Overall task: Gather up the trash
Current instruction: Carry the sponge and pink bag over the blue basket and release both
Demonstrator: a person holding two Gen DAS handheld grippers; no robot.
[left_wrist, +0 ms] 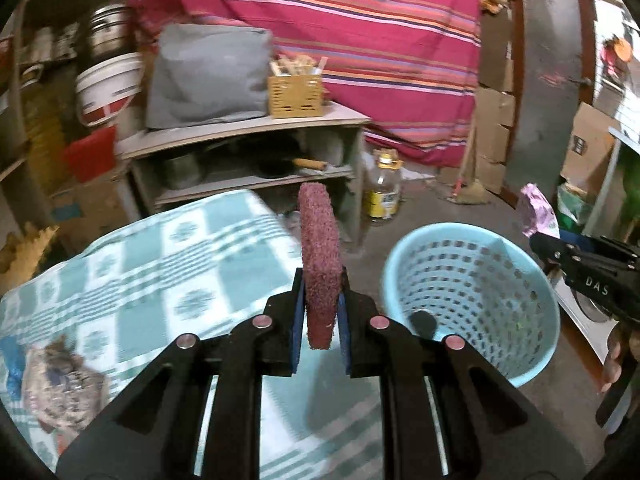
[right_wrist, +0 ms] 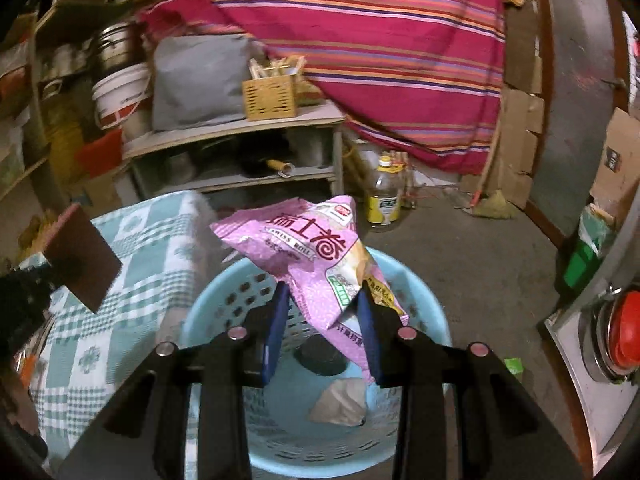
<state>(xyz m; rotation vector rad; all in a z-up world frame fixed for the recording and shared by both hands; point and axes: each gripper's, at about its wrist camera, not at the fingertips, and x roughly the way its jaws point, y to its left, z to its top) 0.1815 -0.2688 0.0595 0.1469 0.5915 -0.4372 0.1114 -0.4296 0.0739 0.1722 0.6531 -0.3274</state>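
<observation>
My left gripper [left_wrist: 321,280] is shut on a maroon scouring pad [left_wrist: 318,256], held upright over the edge of the checked tablecloth [left_wrist: 160,264]. The pad also shows at the left of the right wrist view [right_wrist: 80,256]. My right gripper [right_wrist: 324,300] is shut on a pink Swiss roll snack bag [right_wrist: 316,252], held above the light blue perforated basket [right_wrist: 224,292]. The basket [left_wrist: 472,276] stands on the floor to the right of the table. A crumpled paper [right_wrist: 344,400] and a dark round lid [right_wrist: 320,356] lie in it. The right gripper [left_wrist: 592,276] with the pink bag [left_wrist: 536,212] shows at the right edge.
A crumpled brownish wrapper [left_wrist: 60,384] lies on the tablecloth at the left. Behind stands a grey shelf unit [left_wrist: 240,140] with a bamboo box [left_wrist: 296,92] and a grey cushion. An oil bottle [left_wrist: 384,192] and a broom [right_wrist: 492,196] are on the floor. A white appliance [right_wrist: 592,344] is at the right.
</observation>
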